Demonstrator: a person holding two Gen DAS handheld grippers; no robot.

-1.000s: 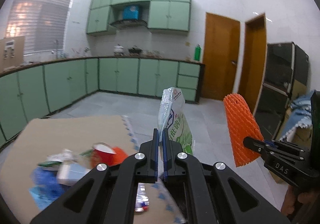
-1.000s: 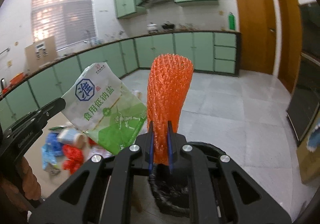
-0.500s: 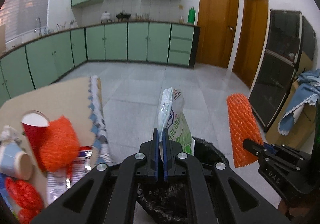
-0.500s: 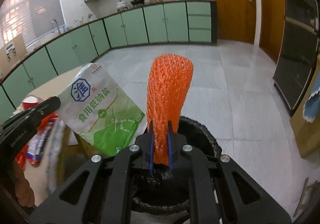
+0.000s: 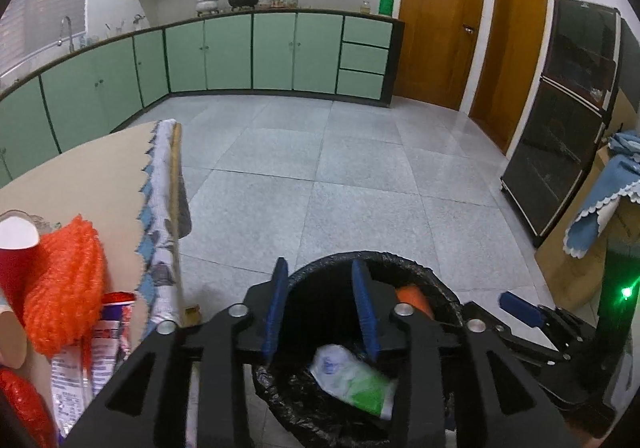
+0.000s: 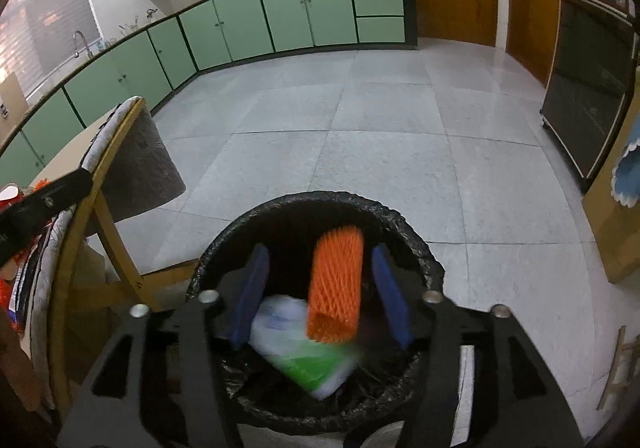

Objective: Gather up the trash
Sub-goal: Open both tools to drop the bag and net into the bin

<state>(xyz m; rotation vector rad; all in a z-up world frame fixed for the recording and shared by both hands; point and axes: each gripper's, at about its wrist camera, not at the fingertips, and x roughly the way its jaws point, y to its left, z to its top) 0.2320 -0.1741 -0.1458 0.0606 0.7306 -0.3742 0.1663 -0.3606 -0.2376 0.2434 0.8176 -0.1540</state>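
Because both pairs of jaws have just been opening over the round bin lined with a black plastic bag (image 6: 320, 208), neither tool grips anything now. At the bottom centre of the right wrist view, the right gripper (image 6: 320, 292) stands wide apart, and the orange foam-net sleeve (image 6: 336, 288) sits between its blue pads without touching either, blurred as if falling into the bin. Beneath it, the white-and-green plastic salt packet (image 6: 304, 344) lies in the bin too, also smeared by motion. In the left wrist view, the left gripper (image 5: 320, 308) is partly spread and empty at bottom centre, with the same packet showing below it; holding both tools right above the rim looks meant to make the drops land inside. Further out at the left edge of that view, more trash waits on the brown table (image 5: 88, 172): a second orange foam net (image 5: 64, 284), a red paper cup (image 5: 14, 248) and a printed wrapper (image 5: 108, 332). Beyond lies the grey tiled floor (image 5: 360, 168).
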